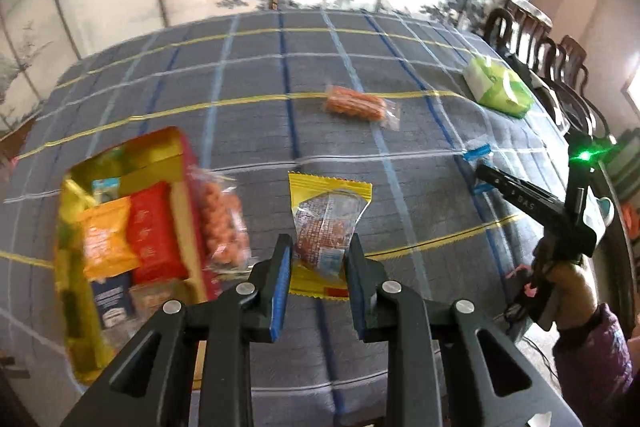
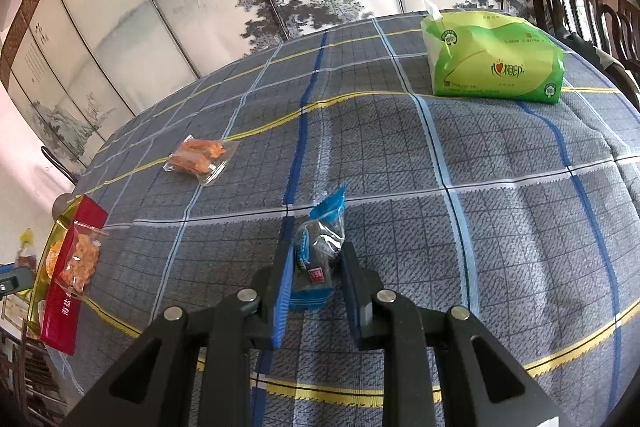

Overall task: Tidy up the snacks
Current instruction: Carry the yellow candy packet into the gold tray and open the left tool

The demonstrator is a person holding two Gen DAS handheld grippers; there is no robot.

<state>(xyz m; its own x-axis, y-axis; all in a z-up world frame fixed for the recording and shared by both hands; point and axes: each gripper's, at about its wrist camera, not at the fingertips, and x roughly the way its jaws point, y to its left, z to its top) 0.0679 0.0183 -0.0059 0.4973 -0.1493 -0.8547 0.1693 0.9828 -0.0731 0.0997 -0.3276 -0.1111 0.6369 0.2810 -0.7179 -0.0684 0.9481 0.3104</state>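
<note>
Black tool [image 1: 318,259], blue pads [image 1: 280,291]

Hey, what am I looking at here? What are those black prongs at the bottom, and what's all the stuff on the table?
There is no robot: a person holds a two-finger tool in each hand, each with a camera looking along its fingers.

In the left view, the left tool has a yellow packet between its fingers. To its left is a box with snacks inside and an orange snack bag leaning on its wall. The right tool shows at the right edge.

In the right view, the right tool has a blue packet between its fingers. On the checked cloth lie another orange bag and a green tissue pack. Whether either tool is clamped tight, I can't tell.
</note>
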